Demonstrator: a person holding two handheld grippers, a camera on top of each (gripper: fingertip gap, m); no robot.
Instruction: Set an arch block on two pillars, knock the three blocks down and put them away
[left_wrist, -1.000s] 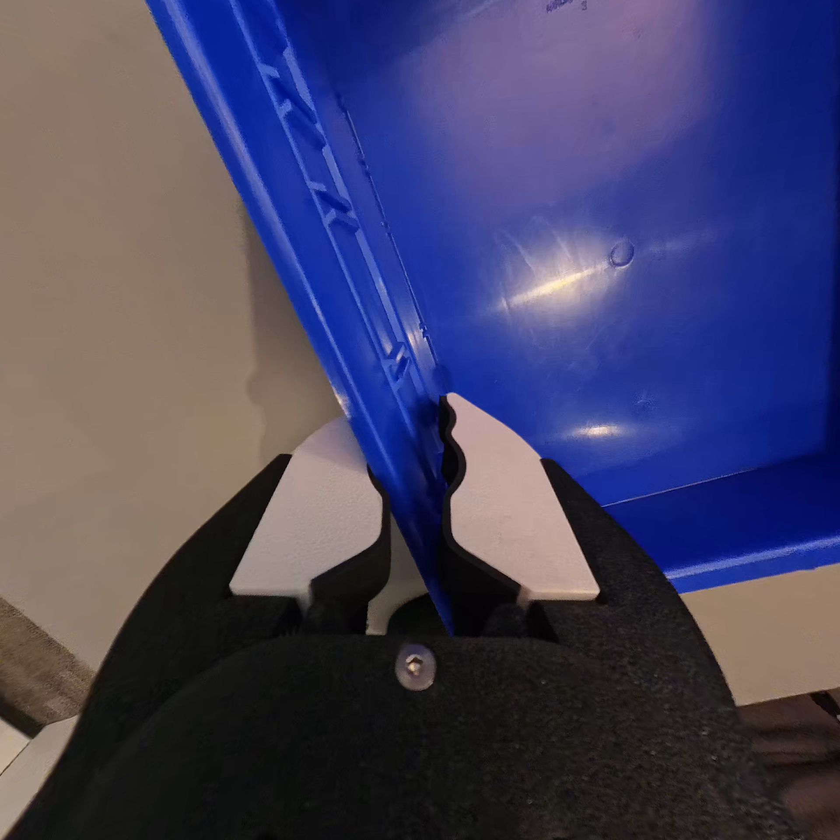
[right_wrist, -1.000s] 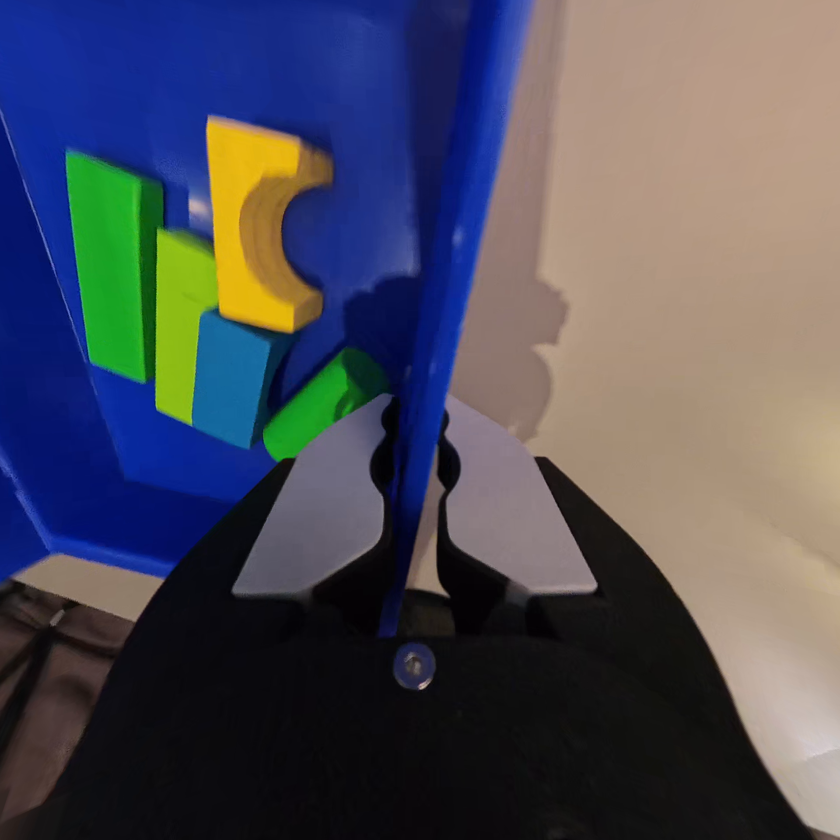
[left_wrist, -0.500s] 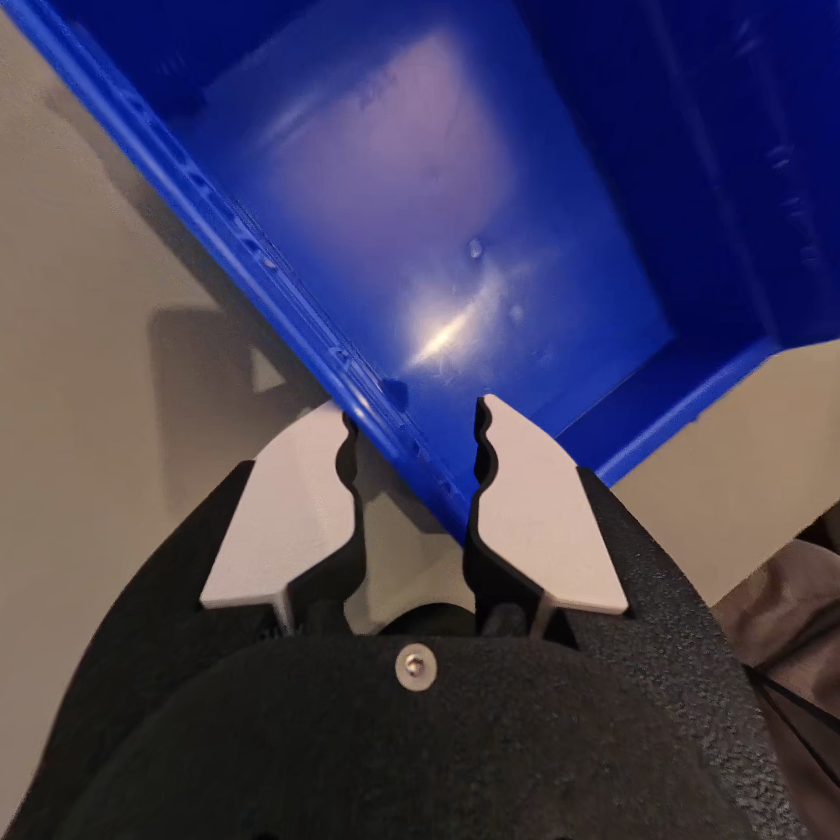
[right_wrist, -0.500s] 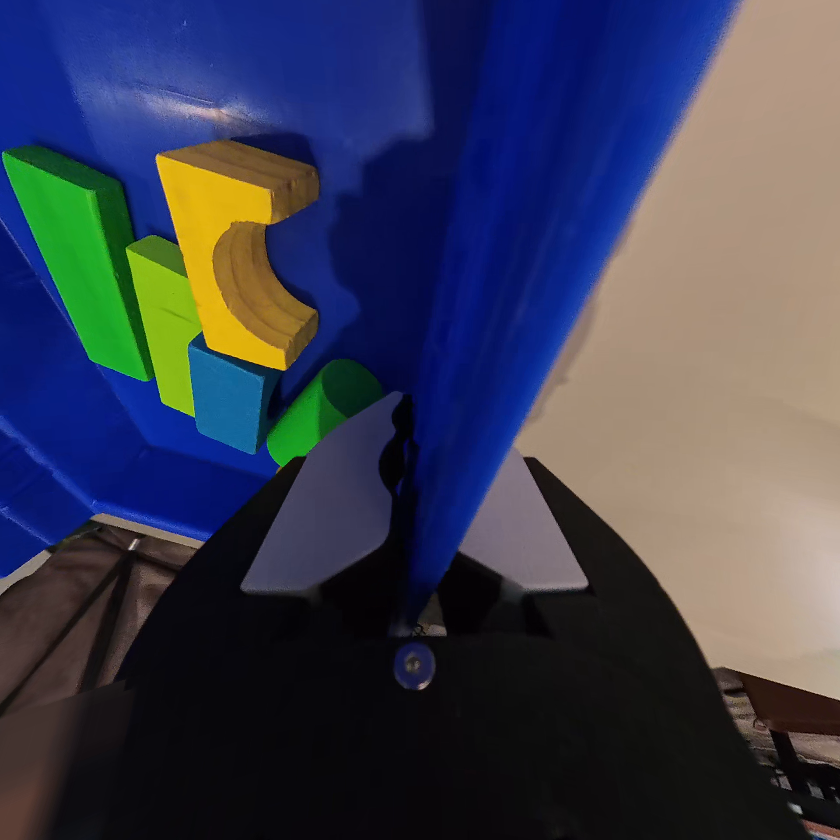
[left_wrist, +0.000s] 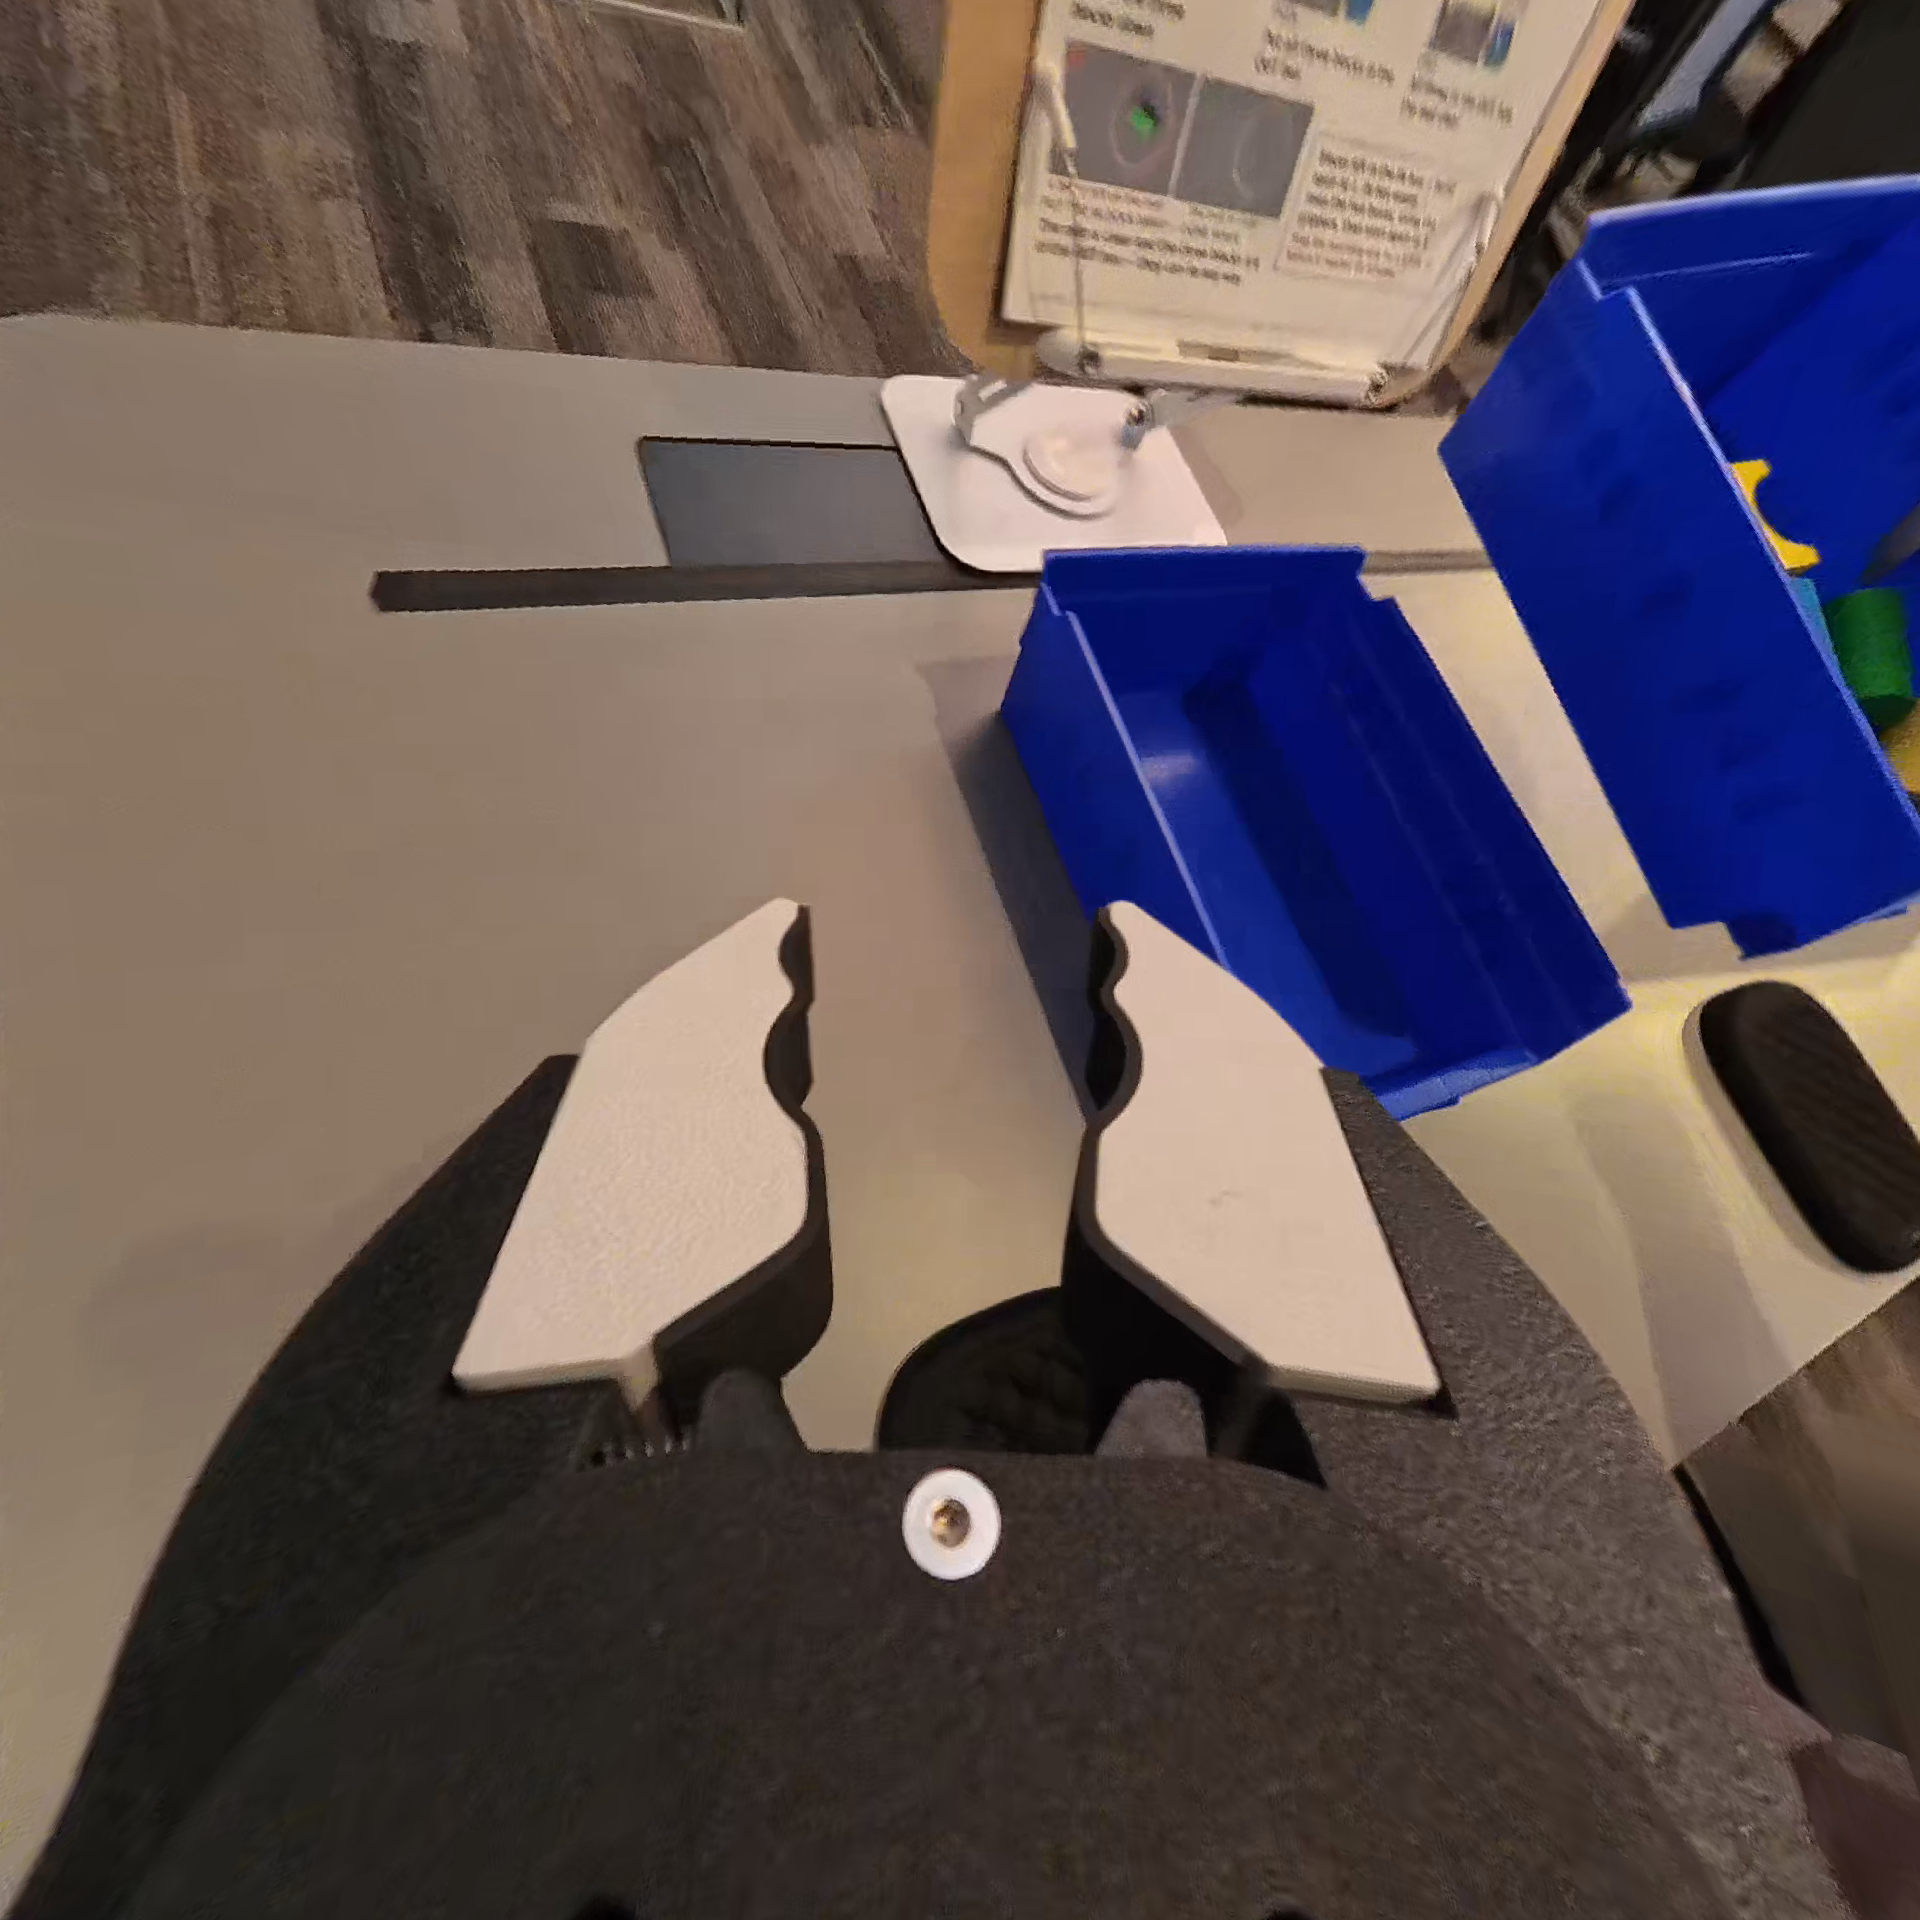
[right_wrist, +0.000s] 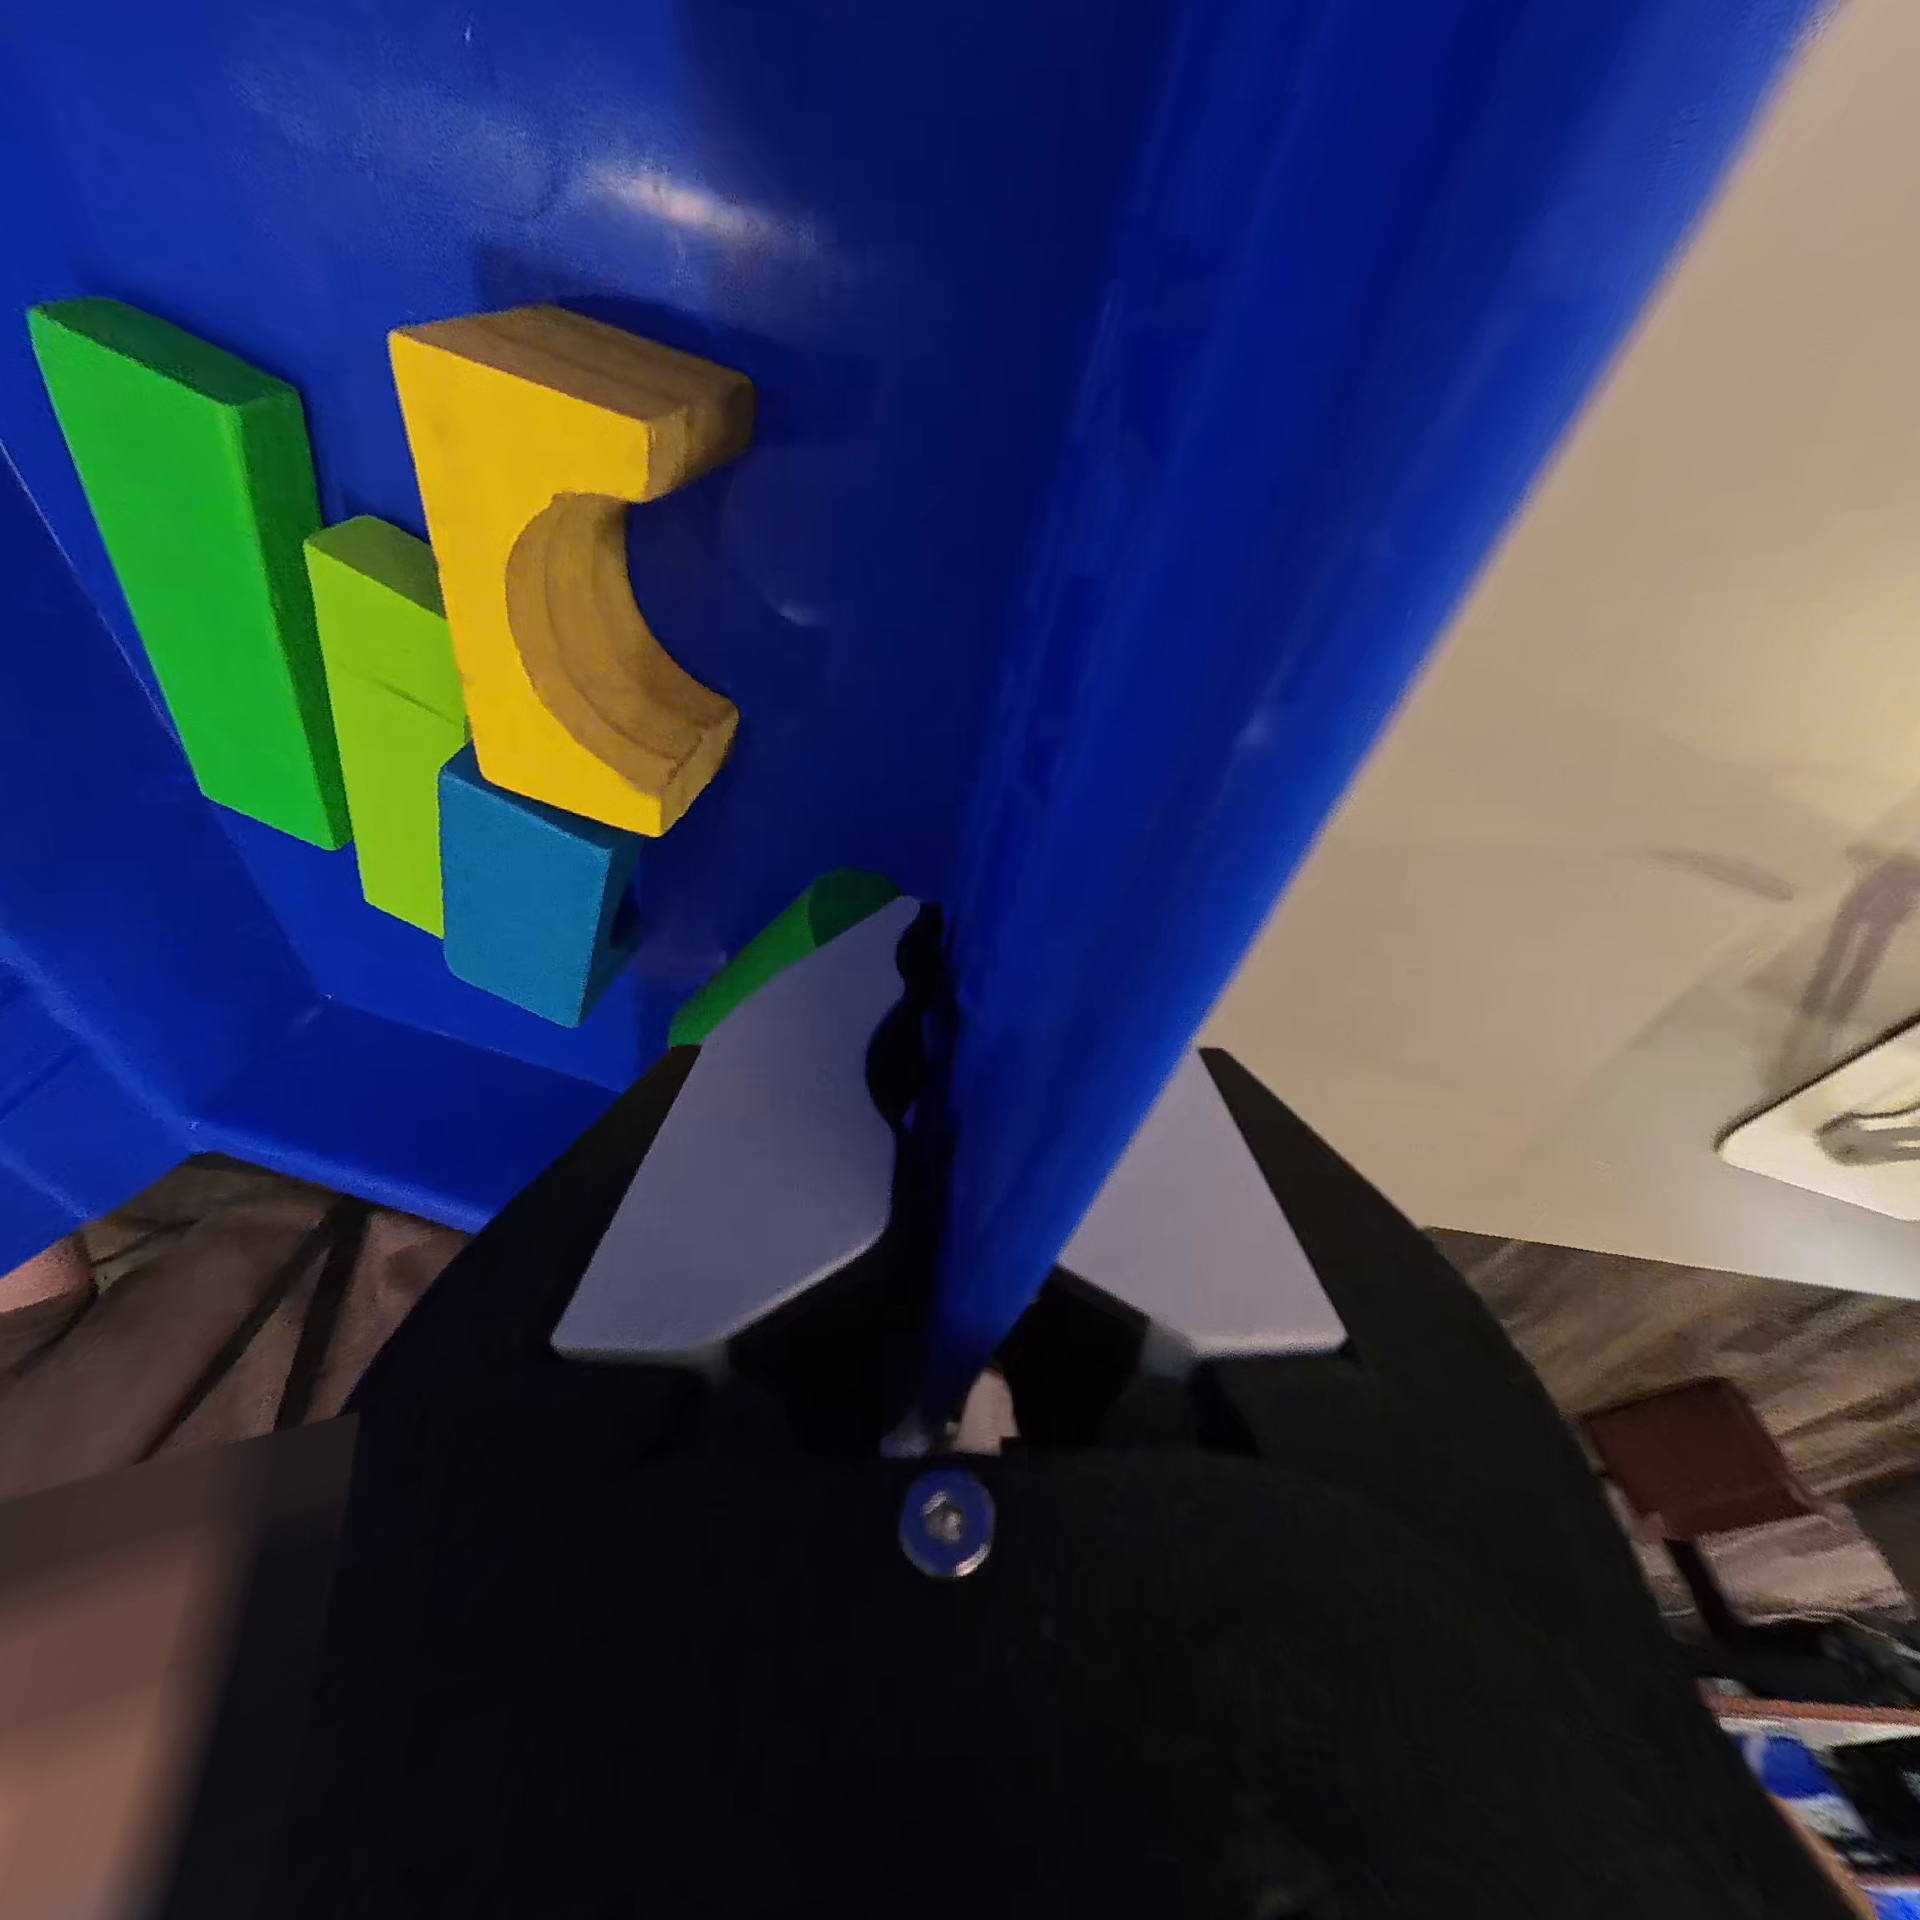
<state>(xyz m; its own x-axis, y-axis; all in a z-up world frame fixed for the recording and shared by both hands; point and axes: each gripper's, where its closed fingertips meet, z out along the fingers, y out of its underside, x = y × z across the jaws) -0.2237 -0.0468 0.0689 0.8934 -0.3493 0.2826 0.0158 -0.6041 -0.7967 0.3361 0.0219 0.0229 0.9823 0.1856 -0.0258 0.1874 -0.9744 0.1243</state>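
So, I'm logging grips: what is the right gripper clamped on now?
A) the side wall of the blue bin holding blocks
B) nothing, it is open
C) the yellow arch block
A: the right gripper pinches the blue bin wall between its fingers; the yellow arch block lies loose inside.

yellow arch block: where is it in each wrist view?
Left wrist view: yellow arch block at the far right edge, mostly hidden behind the wall of the lifted blue bin.
Right wrist view: upper left, lying inside that bin.
Shared landmark: green cylinder.
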